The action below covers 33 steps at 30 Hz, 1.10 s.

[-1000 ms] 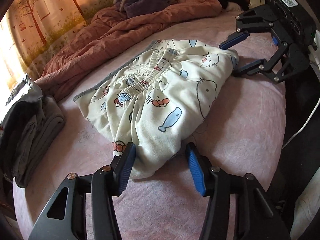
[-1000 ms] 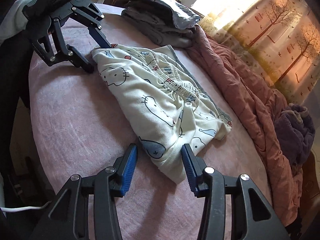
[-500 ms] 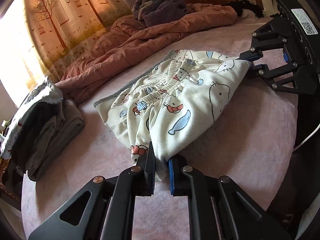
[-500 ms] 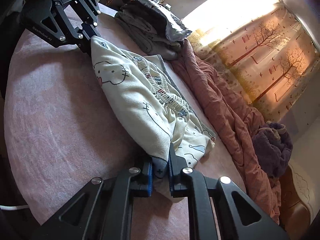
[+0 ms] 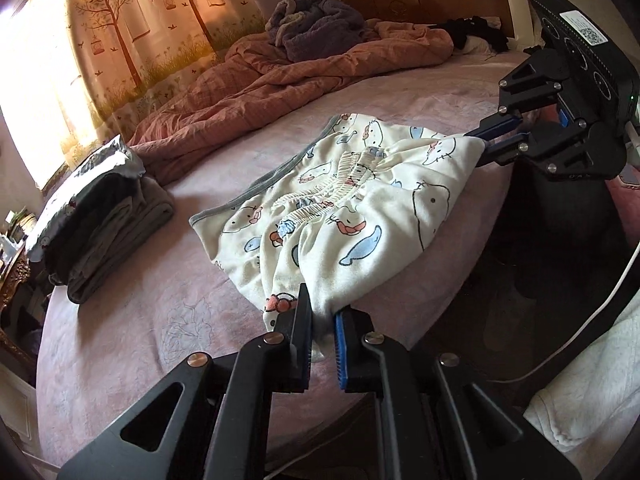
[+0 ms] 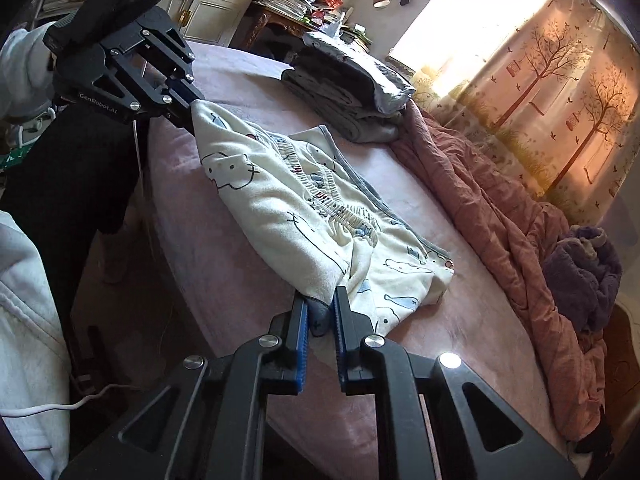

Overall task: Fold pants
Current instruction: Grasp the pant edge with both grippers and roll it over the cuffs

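Left of the pants (image 5: pixel 360 216) on the bed (image 5: pixel 120 320) sits a folded grey pile (image 5: pixel 104 220). The left gripper (image 5: pixel 322 320) pinches one near corner of the pants; the right gripper (image 6: pixel 320 312) pinches the other. The pants lie partly folded, waistband showing, near edge lifted. By my judgement, one final fold remains.

Pink-sheeted bed (image 5: pixel 120 320) under a rumpled rose quilt (image 5: pixel 280 80) — purple fleece (image 5: pixel 316 24) heaped on top. Folded grey clothes (image 5: pixel 104 224) stacked near the edge. Tree-patterned curtain (image 6: pixel 552 80) glowing; cluttered desk (image 6: pixel 296 12) behind.
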Available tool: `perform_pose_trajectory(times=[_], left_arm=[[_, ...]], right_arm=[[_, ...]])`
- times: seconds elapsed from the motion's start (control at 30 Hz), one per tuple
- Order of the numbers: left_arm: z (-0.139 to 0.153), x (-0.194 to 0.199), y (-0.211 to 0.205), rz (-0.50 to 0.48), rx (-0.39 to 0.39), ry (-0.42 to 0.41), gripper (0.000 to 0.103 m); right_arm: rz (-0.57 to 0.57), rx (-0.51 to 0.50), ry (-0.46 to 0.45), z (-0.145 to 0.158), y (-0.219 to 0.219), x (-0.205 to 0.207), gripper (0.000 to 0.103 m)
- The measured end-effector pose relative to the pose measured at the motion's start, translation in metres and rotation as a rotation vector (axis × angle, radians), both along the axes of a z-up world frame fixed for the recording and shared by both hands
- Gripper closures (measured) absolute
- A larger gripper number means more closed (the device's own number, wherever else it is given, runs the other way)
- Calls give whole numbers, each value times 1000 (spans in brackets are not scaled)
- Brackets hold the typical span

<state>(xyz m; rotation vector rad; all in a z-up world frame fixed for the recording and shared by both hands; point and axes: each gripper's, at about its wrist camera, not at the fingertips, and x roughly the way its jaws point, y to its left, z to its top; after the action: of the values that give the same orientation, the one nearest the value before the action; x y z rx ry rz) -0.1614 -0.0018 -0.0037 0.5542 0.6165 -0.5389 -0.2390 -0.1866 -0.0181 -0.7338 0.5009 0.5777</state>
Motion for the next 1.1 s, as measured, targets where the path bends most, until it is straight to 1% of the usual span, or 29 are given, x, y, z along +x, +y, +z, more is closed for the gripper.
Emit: perform_pose_trajectory(times=[0.1, 0.13, 0.23, 0.3, 0.4, 0.5, 0.6, 0.67, 0.77, 0.83, 0.87, 0.93, 1.03, 1.1], left_arm=[[10, 13, 0, 36, -33, -40, 94], [14, 19, -1, 33, -49, -44, 94], [22, 43, -7, 52, -53, -86, 93], [25, 62, -10, 61, -66, -91, 93], [28, 95, -12, 89, -91, -76, 93], [25, 125, -15, 119, -98, -63, 93], [18, 150, -15, 147, -111, -12, 93], [12, 162, -17, 166, -100, 2, 93], [3, 174, -19, 209, -62, 0, 93], [-3, 180, -16, 241, -55, 1, 93], [-5, 183, -13, 255, -55, -1, 93], [-9, 190, -7, 282, -65, -1, 93], [-14, 199, 1, 296, -90, 24, 91], [-16, 199, -1, 286, -75, 16, 90]], right_arm=[[-8, 42, 10, 8, -3, 18, 91], [-12, 61, 14, 12, -4, 27, 91], [-22, 132, 51, 24, -11, 61, 91], [-39, 177, 80, 31, -15, 88, 91], [-59, 206, 84, 34, -15, 118, 91], [-88, 218, 69, 30, -14, 145, 91], [-119, 240, 67, 27, -14, 172, 91], [-143, 255, 60, 26, -15, 189, 91], [-162, 288, 70, 25, -19, 208, 91], [-168, 337, 76, 28, -26, 210, 91], [-174, 378, 86, 30, -32, 210, 91], [-197, 459, 133, 33, -44, 211, 91], [-212, 607, 253, 34, -66, 217, 91], [-221, 672, 342, 28, -74, 223, 85]])
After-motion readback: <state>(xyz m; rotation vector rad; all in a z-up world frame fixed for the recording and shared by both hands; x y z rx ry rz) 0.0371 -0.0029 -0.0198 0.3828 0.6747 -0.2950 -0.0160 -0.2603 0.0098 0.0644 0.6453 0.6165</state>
